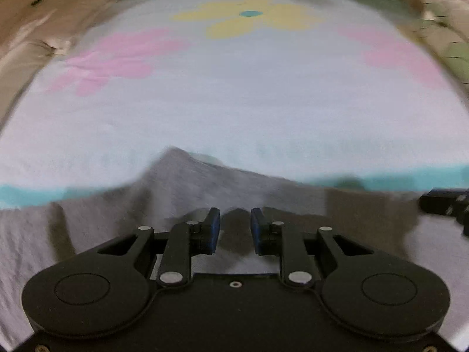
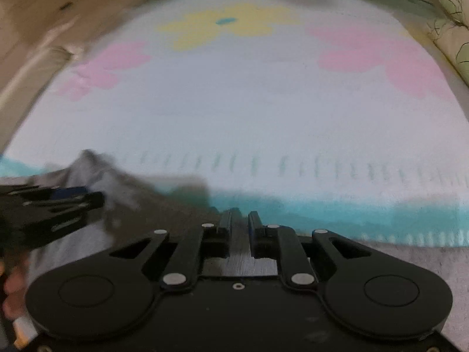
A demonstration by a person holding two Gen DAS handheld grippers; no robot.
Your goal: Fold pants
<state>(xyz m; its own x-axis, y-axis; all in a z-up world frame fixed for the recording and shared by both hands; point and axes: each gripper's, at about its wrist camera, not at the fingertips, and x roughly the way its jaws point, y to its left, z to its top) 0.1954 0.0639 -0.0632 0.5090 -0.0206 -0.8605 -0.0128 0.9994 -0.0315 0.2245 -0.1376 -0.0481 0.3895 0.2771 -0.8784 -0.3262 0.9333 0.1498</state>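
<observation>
Grey pants (image 1: 205,184) lie on a pale rug (image 1: 234,102) with flower shapes. In the left wrist view my left gripper (image 1: 234,228) sits low over the grey cloth, its blue-padded jaws a small gap apart with a fold of cloth between them. In the right wrist view my right gripper (image 2: 239,226) has its jaws nearly together on the edge of the grey pants (image 2: 123,187). The left gripper (image 2: 58,202) shows at the left of that view, and the right gripper (image 1: 445,202) at the right edge of the left wrist view. Both views are blurred by motion.
The rug has a teal border (image 2: 351,211), pink flowers (image 1: 117,58) and a yellow flower (image 1: 249,14). A wooden floor (image 1: 29,14) lies beyond the rug on the left. Patterned bedding (image 2: 451,29) shows at the upper right.
</observation>
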